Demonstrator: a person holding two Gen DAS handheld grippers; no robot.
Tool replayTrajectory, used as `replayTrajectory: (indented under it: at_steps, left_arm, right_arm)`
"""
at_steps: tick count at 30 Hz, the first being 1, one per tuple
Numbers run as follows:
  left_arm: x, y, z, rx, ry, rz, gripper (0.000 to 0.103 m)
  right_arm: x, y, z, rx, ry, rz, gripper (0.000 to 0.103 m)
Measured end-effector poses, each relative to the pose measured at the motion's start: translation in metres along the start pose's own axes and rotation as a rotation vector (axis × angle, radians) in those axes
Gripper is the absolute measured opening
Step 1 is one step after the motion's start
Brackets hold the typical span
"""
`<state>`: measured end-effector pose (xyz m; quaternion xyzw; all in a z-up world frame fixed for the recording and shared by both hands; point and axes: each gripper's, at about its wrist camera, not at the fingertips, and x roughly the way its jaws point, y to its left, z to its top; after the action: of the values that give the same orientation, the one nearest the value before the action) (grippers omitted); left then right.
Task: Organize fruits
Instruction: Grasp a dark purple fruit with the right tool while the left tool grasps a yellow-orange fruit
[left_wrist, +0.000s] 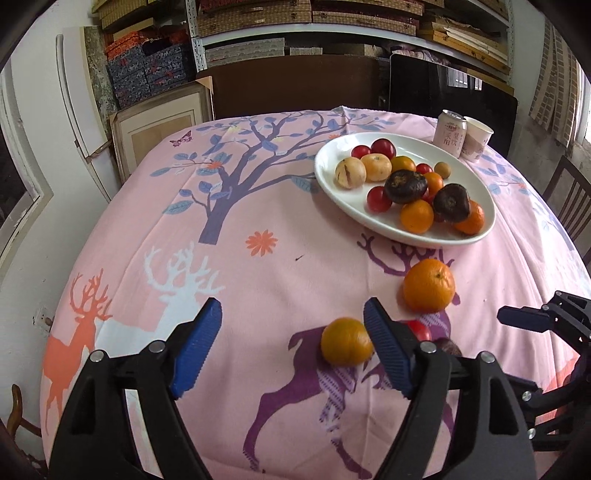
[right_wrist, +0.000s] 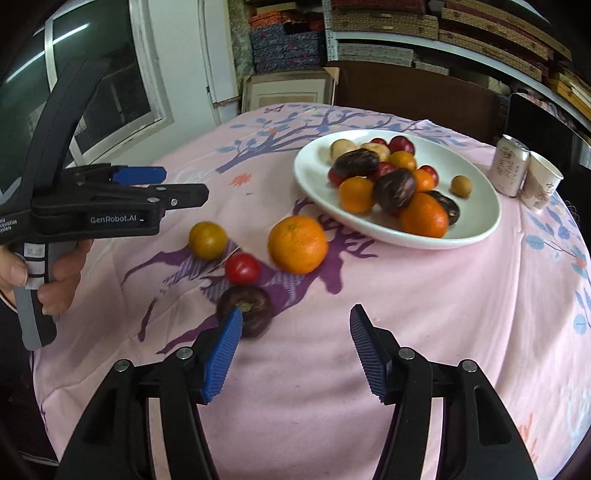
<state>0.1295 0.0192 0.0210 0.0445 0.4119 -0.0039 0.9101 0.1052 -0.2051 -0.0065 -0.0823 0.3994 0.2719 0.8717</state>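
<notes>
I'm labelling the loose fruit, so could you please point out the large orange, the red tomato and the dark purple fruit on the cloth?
large orange (right_wrist: 297, 244), right wrist view, centre of its peel.
red tomato (right_wrist: 242, 268), right wrist view, middle of its skin.
dark purple fruit (right_wrist: 255, 306), right wrist view, upper right of its skin.

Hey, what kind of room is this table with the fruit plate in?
Probably a home storeroom doubling as a dining spot: shelves stacked with woven boxes, framed boards leaning on the wall, a tablecloth-covered table.

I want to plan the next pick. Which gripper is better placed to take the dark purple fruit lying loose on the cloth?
The right gripper, probably: it is open, and the dark purple fruit lies just beside its left finger. The left gripper is nearer the yellow-orange fruit.
</notes>
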Motion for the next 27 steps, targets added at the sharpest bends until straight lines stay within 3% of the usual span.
replayTrajectory:
  at_steps: [9, 11, 21, 24, 26, 27]
  left_arm:
    - [-0.001, 0.008, -0.021, -0.002, 0.034, -0.014, 0.077]
    - [0.001, 0.005, -0.022, 0.003, 0.041, -0.018, 0.077]
    - [0.022, -0.018, -0.022, 0.044, 0.078, -0.03, 0.077]
    - [0.032, -0.019, -0.02, 0.02, 0.094, -0.068, 0.067]
    - [0.035, -0.023, -0.019, 0.025, 0.102, -0.115, 0.05]
    - [0.035, -0.027, -0.018, 0.037, 0.107, -0.142, 0.036]
  right_arm:
    - [0.039, 0.041, 0.003, -0.055, 0.088, 0.012, 0.06]
    - [0.042, 0.045, 0.004, -0.076, 0.077, -0.04, 0.041]
    - [0.005, 0.017, -0.012, 0.021, 0.027, -0.031, 0.041]
    - [-0.004, 0.004, -0.02, 0.052, 0.017, -0.037, 0.041]
    - [-0.009, -0.003, -0.024, 0.073, 0.012, -0.044, 0.041]
    - [-0.01, -0.006, -0.026, 0.081, 0.009, -0.048, 0.041]
